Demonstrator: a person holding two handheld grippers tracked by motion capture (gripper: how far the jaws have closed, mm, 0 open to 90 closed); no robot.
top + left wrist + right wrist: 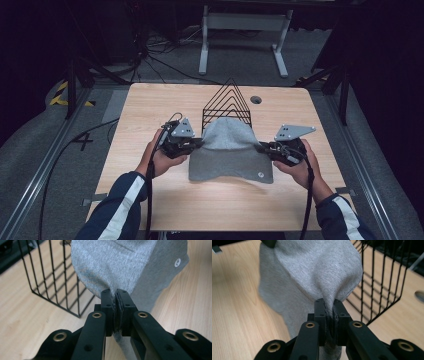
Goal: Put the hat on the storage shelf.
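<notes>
1. Gripping the left edge of a grey garment (pixel 231 152), left gripper (pixel 196 143) at table (pixel 150 105) centre-left, jaws pressed together on a fold of cloth, as seen close up in the left gripper view, cloth bunched at left gripper (pixel 117 293) tips.

2. Hanging between the two tools, garment stretched wide over the wood, upper part rising toward a black wire rack (pixel 227 102) just behind, lower hem trailing onto the table with a small white badge (pixel 260 175) near the right corner; same badge (pixel 177 262) visible in the left gripper view, rack (pixel 55 277) bars just beside the cloth.

3. Pinching the right edge, right gripper (pixel 264 148) at centre-right, jaws likewise clamped on fabric; in the right gripper view, cloth (pixel 312 272) gathered into right gripper (pixel 329 302) tips, rack (pixel 384 280) close alongside, bare table (pixel 234 305) to the other side.

4. Judged step: garment lifted and spread by both side edges, probably midway through folding or draping at the rack; which of the two, not possible to tell.

5. Judged next move: keeping both pinches firm and level, carrying the cloth evenly without snagging on the rack wires, then lowering flat or over the peak before letting go.
</notes>
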